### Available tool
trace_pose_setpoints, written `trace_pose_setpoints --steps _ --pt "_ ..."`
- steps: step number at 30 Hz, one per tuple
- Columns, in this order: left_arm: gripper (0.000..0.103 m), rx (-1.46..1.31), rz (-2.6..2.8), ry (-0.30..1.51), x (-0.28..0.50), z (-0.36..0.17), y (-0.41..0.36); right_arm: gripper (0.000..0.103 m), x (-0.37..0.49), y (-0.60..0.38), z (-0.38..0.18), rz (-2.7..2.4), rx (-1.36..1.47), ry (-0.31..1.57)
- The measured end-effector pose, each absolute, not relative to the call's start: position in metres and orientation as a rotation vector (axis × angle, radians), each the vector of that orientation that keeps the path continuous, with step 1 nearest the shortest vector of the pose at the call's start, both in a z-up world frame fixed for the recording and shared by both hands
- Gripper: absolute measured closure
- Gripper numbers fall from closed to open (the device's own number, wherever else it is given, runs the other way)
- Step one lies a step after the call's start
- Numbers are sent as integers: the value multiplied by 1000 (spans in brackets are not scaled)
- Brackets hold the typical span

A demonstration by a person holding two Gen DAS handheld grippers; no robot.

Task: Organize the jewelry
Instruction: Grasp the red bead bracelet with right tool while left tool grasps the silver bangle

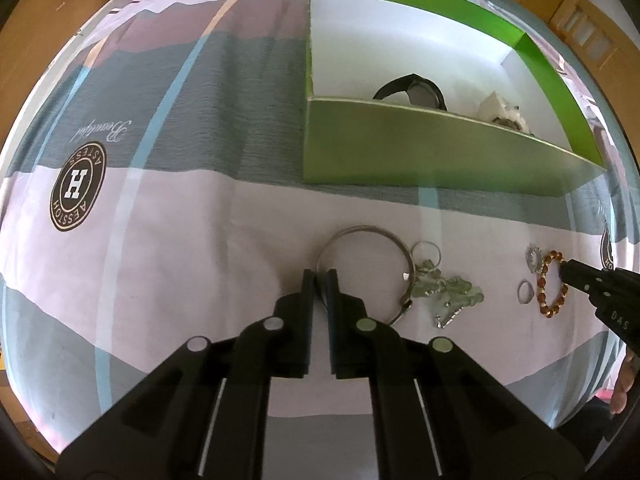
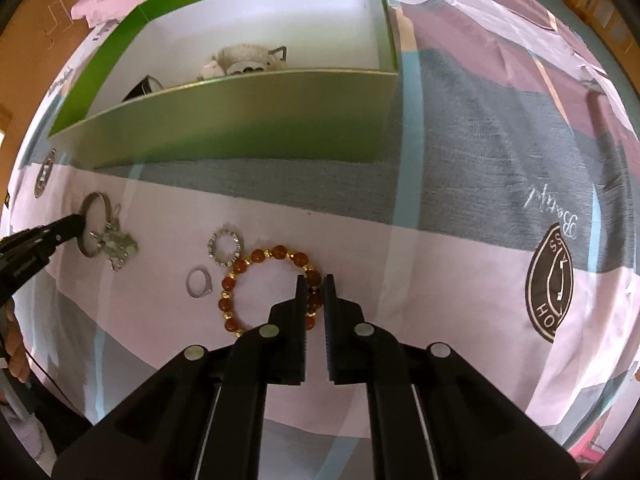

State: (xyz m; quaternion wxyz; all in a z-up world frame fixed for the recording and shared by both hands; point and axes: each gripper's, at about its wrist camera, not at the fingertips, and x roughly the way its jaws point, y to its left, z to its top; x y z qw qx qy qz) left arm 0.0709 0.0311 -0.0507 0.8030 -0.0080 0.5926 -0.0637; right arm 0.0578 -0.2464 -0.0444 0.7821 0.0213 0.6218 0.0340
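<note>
Left black claw (image 1: 320,276) pinching thin silver metal bangle (image 1: 366,236) on bed sheet. Right black claw (image 2: 312,280) squeezing amber bead bracelet (image 2: 264,258). Green cardboard box (image 1: 420,148) holding two watches already. Rings, green charm waiting outside.

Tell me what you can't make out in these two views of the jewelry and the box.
- Black watch: both views, lower part behind green box front wall.
- White item in the box: partly hidden by that wall; identity unclear.
- Beaded bracelet: right wrist view, near side behind right gripper.
- Silver bangle: left wrist view, near edge behind left gripper.
</note>
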Motion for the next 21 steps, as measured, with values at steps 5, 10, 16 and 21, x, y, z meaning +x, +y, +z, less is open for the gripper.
trace_pose_setpoints --steps 5,10,16,21 --pt "94 2 -135 1273 73 -54 28 88 55 -238 -51 55 28 1342" --pt "86 37 -145 1266 72 -56 20 86 55 -228 -57 48 -17 1331" --pt "91 70 -137 1251 76 -57 13 93 51 -207 -57 54 -51 1317" --pt "98 30 -138 1234 75 -51 15 95 52 -210 -49 58 -11 1300"
